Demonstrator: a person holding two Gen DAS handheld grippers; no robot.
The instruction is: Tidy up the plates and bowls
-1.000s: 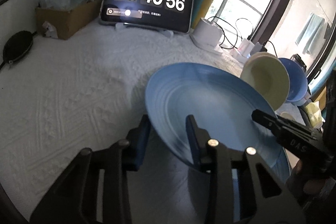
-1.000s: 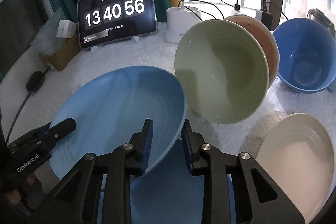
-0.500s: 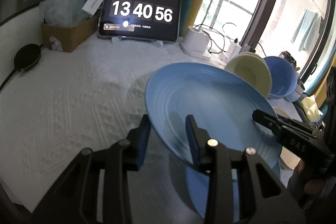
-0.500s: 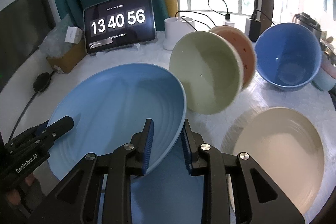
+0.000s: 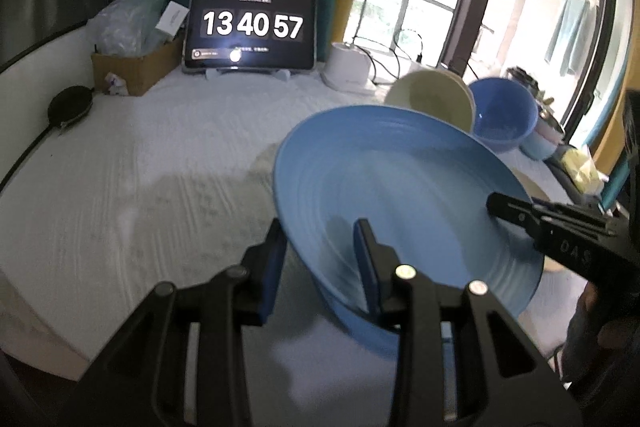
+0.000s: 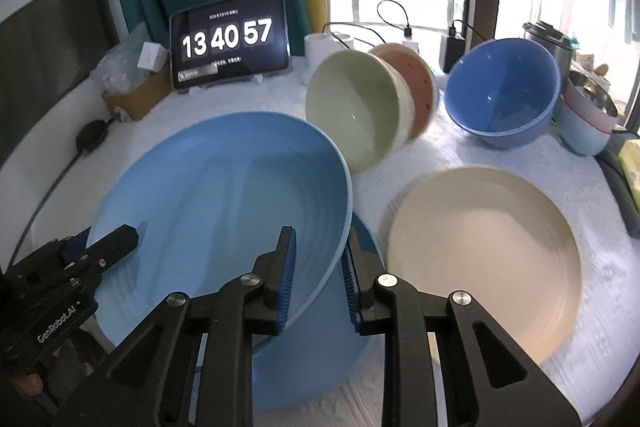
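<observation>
Both grippers grip 1 tilted blue plate (image 6: 224,195) by opposite edges: the right gripper (image 6: 318,269) has its jaws narrowed onto the near right rim, the left gripper (image 5: 320,259) straddles the left rim with 1 finger above and 1 below. A second blue plate (image 6: 320,359) lies beneath it on the white cloth (image 5: 132,179). Right of them lies a cream plate (image 6: 484,255). Farther off, a green bowl (image 6: 352,107) leans on a pink bowl (image 6: 418,83), with a blue bowl (image 6: 504,95) to the right. A clock tablet (image 6: 230,39) reading 13 40 57 stands far left.
</observation>
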